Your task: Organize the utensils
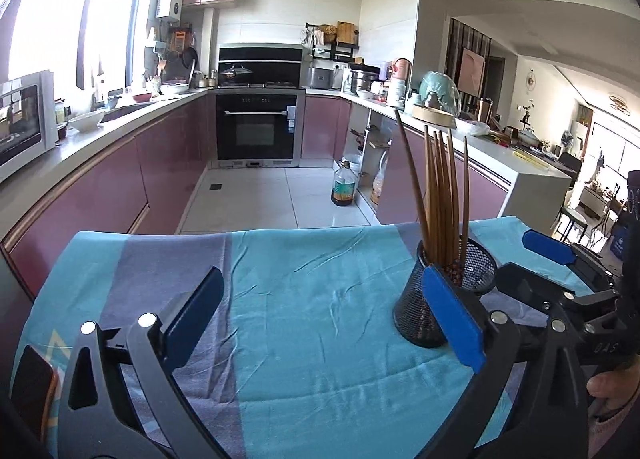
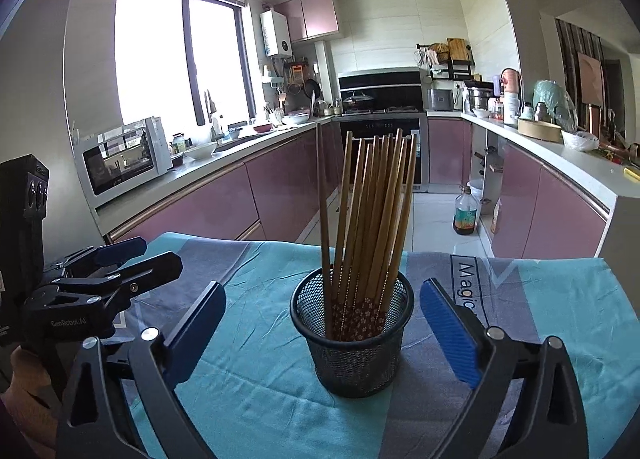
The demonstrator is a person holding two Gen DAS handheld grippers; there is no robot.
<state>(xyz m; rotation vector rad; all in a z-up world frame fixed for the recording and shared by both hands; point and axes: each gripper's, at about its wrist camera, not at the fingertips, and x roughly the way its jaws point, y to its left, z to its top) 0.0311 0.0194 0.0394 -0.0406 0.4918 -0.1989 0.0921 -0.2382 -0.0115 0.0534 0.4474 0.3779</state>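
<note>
A black mesh cup (image 2: pixel 352 359) stands upright on a blue and grey cloth (image 2: pixel 248 391) and holds several brown chopsticks (image 2: pixel 368 219), tips up and fanned out. My right gripper (image 2: pixel 322 331) is open wide; the cup sits just ahead, between its blue pads (image 2: pixel 448 331), and neither pad touches it. In the left wrist view my left gripper (image 1: pixel 326 317) is also open with only bare cloth (image 1: pixel 320 339) between its fingers. There the cup (image 1: pixel 416 319) is partly hidden behind its right pad (image 1: pixel 452 319). The right gripper (image 1: pixel 516 255) shows at the far right, and the left gripper (image 2: pixel 160 255) at the left edge.
The cloth-covered table ends at a far edge (image 1: pixel 280 233), with tiled floor beyond. An oil bottle (image 2: pixel 465 211) stands on the floor by the right counter. A microwave (image 2: pixel 124 159) and bowls sit on the left counter; an oven (image 1: pixel 258 127) is at the back.
</note>
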